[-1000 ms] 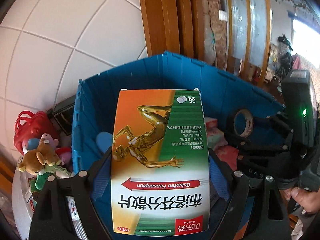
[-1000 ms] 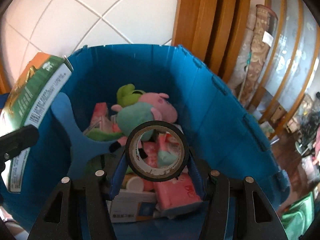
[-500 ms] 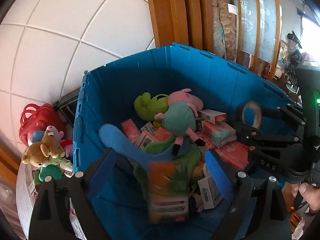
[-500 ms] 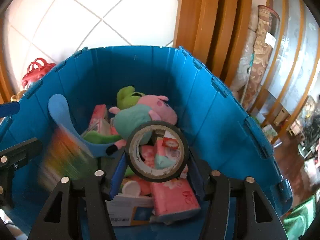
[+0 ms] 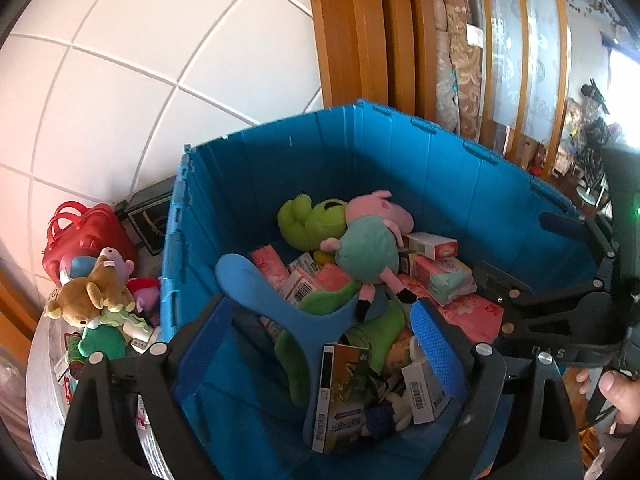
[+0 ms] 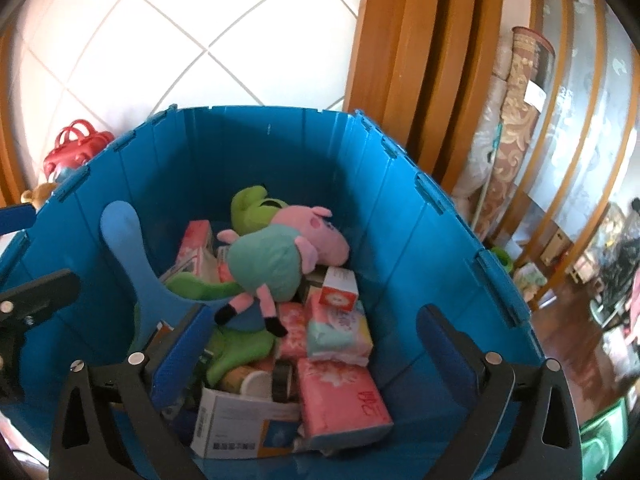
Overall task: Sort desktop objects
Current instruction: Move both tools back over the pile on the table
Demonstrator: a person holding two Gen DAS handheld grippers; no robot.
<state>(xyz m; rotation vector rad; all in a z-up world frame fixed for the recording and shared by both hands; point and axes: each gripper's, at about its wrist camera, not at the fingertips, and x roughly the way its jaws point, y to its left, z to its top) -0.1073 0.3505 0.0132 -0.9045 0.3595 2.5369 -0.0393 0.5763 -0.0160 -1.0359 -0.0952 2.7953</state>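
Sorting stage: both claws hover empty over the blue crate (image 5: pixel 400 152); I judge the drop step finished and the next pick pending.
Blue crate: stands against the tiled wall, open top, roughly half full of plush toys, tissue packs and small cartons.
Pig plush (image 6: pixel 280 256): largest item, lying on top of the pile, snout toward the right wall, legs toward the near edge.
Medicine box (image 5: pixel 340 396): orange and green, inside the crate at the near side, propped on edge among the clutter; long axis runs near to far, barcode edge facing left, printed face tilted up toward the right.
Tape roll (image 6: pixel 281 380): dark, inside the crate near the front, wedged on edge between a white carton and a pink tissue pack (image 6: pixel 340 400); its hole faces sideways, so the ring stands upright.
Left claw (image 5: pixel 316 332): jaws wide apart, nothing between the blue pads, held over the crate's near left part.
Right claw (image 6: pixel 316 344): jaws wide apart, nothing held, over the near right part.
Remaining items: a teddy bear (image 5: pixel 90 296) and other toys sit on the desk (image 5: pixel 40 392) left of the crate, outside it.
Next move, judged: lift both claws clear of the rim, swing left toward the desk toys, close on one soft body centrally.
Risk, judged: rim contact on withdrawal.
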